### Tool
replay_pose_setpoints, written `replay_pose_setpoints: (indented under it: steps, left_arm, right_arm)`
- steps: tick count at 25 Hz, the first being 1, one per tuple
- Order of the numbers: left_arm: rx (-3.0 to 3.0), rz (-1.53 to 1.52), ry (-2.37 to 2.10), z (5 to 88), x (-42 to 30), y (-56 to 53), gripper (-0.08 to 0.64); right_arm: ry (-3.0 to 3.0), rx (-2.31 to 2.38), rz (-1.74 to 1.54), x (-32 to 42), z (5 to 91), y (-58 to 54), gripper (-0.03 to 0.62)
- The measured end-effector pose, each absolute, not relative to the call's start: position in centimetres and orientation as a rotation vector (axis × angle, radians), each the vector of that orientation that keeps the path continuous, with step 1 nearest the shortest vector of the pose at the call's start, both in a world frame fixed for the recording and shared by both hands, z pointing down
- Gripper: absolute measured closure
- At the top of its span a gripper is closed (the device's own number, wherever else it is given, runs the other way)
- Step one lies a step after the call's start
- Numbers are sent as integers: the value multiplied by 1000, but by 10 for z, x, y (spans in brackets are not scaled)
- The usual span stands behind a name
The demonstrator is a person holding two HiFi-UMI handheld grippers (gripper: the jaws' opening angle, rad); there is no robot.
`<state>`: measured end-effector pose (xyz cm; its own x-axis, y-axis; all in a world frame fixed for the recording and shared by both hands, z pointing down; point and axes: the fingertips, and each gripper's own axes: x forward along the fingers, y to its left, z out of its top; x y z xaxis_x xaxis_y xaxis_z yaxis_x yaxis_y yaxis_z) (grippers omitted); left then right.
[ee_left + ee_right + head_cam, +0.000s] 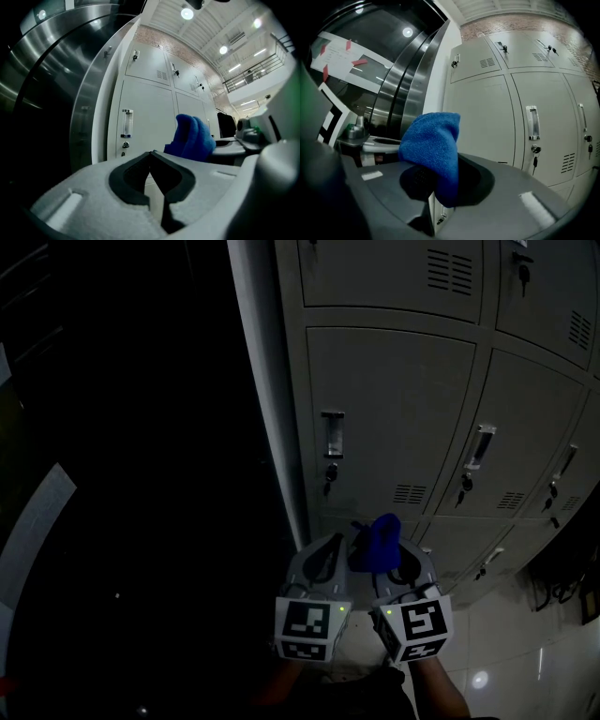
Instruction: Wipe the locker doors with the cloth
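A bank of pale grey locker doors (389,409) fills the upper right of the head view and shows in both gripper views (145,117) (487,122). A folded blue cloth (377,542) sticks up between the jaws of my right gripper (398,557), which is shut on it (431,145). Close beside it on the left, my left gripper (323,549) is shut with its tips touching and nothing between them (152,154). Both grippers hang a short way in front of the lower lockers, apart from the doors. The cloth (192,138) also shows at the right of the left gripper view.
Each door has a handle (332,435) with a key hanging in the lock (329,474) and a small vent (410,494). A curved steel wall (56,75) stands left of the lockers. Glossy floor tiles (506,643) lie at the lower right. The head view's left side is dark.
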<state>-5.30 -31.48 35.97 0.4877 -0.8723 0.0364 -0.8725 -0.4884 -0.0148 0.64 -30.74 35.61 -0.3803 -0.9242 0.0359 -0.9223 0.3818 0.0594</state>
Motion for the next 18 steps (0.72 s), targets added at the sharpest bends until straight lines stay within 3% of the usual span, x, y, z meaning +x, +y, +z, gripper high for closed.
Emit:
replay_pose_setpoints:
  steps: [18]
  left_arm:
    - [2700,91,-1544,374,-56,-311,555]
  right_arm:
    - [-2560,1735,13,3,364,-310,526]
